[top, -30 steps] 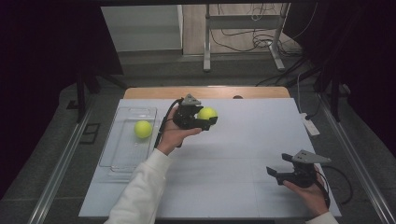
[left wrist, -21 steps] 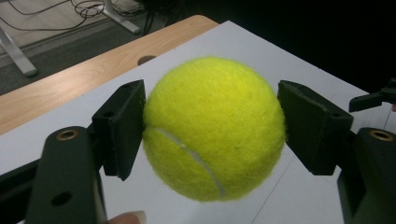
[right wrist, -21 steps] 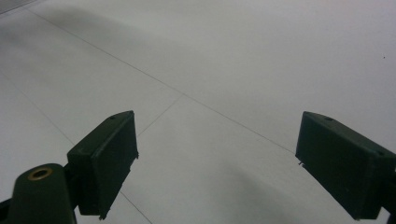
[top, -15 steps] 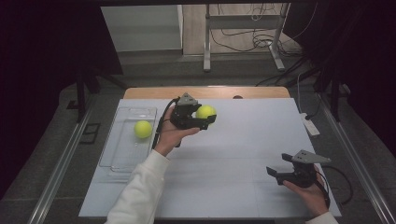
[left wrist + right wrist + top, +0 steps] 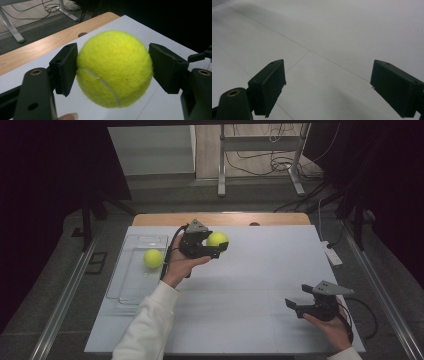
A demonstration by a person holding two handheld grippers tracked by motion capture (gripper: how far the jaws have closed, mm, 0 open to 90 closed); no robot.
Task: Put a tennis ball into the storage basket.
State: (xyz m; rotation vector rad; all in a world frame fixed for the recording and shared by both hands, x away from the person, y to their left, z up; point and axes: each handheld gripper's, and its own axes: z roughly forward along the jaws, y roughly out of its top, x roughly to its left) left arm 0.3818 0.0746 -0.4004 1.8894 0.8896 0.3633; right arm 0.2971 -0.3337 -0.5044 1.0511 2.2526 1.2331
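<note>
My left gripper (image 5: 216,245) is shut on a yellow tennis ball (image 5: 217,239), held above the white table (image 5: 280,265) near its far middle. In the left gripper view the ball (image 5: 115,68) sits squeezed between the two black pads (image 5: 66,67), clear of the table surface. A second tennis ball (image 5: 153,258) lies in the clear plastic tray (image 5: 131,285) at the left. My right gripper (image 5: 295,306) rests low over the table's near right corner, open with nothing between its jaws. In the right gripper view the gripper (image 5: 328,88) has bare white table between its pads.
A wooden strip (image 5: 220,219) runs along the table's far edge. A small white object (image 5: 332,254) lies at the right edge. Metal stand legs and cables (image 5: 260,165) are on the floor beyond.
The left hand has shifted slightly with the ball still in its grip. The right hand has stayed where it was.
</note>
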